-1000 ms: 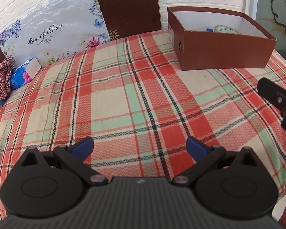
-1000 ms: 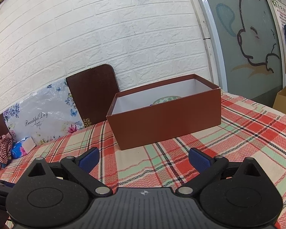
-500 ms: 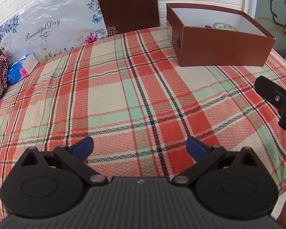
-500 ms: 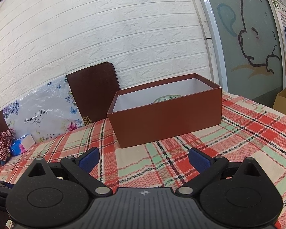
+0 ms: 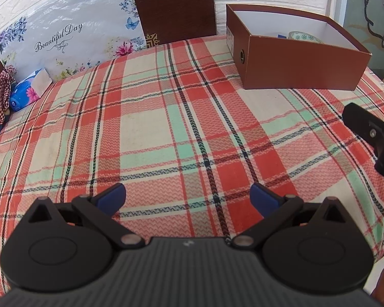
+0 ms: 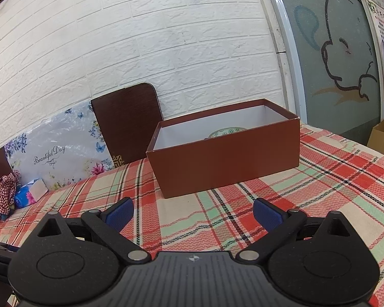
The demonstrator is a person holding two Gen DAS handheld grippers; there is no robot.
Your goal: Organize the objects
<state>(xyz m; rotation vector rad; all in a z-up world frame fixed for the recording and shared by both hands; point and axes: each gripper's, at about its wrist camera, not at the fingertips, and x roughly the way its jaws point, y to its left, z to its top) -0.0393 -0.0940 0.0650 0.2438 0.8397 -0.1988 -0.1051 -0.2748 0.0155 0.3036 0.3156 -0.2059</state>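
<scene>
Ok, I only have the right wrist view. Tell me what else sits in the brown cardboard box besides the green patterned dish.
Observer: The left wrist view shows a small blue item beside the green patterned dish in the brown cardboard box. Too little of it shows to name it.
Operator: Describe the box's short end that faces away from me.
Observer: It has a round rimmed hole with a pale label above it.
Operator: Report the left gripper.
Observer: The left gripper is open and holds nothing, above the plaid tablecloth.
</scene>
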